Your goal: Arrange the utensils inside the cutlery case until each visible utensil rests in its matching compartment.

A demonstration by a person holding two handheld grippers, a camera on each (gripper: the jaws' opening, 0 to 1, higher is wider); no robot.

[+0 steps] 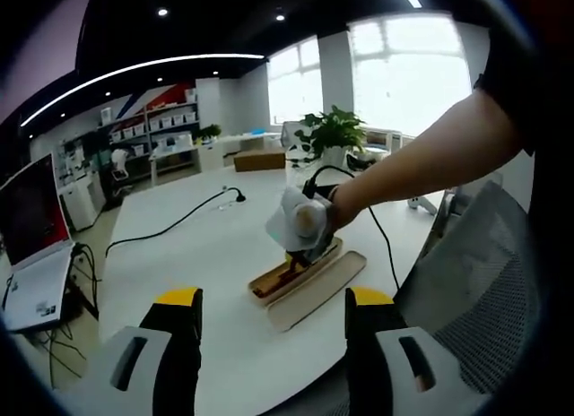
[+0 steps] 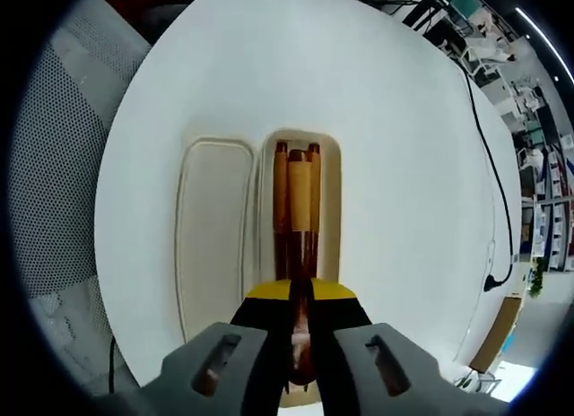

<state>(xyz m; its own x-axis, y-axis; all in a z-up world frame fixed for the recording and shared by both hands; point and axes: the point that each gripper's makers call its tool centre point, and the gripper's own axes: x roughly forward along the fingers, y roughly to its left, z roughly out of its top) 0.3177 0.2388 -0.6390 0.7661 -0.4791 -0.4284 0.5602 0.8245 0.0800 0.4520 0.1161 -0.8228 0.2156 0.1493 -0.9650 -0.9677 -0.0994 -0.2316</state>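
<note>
1. The left gripper point(image 1: 273, 313) hovers with its jaws spread wide, holding nothing.
2. The right gripper point(image 2: 300, 295) pinches a brown utensil point(image 2: 300, 255) lying in the open case point(image 2: 332, 192).
3. The lid point(image 2: 213, 228) lies just beside the case on the white table point(image 2: 395, 120).

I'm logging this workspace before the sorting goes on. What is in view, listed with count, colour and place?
Table: one, white, round, under everything.
Cutlery case: one, beige, open, mid-table.
Case lid: one, beige, flat on the table beside the case.
Utensils: brown wooden handles, count unclear, lengthwise in the case.
Cable: one, black, across the table.
Laptop: one, white, open, on a stand off the table's edge.
Potted plant: one, green, far edge.
Mesh chair: one, grey, at the table's edge.
Left hand-held gripper: open, above the table.
Right hand-held gripper: shut on a utensil.
</note>
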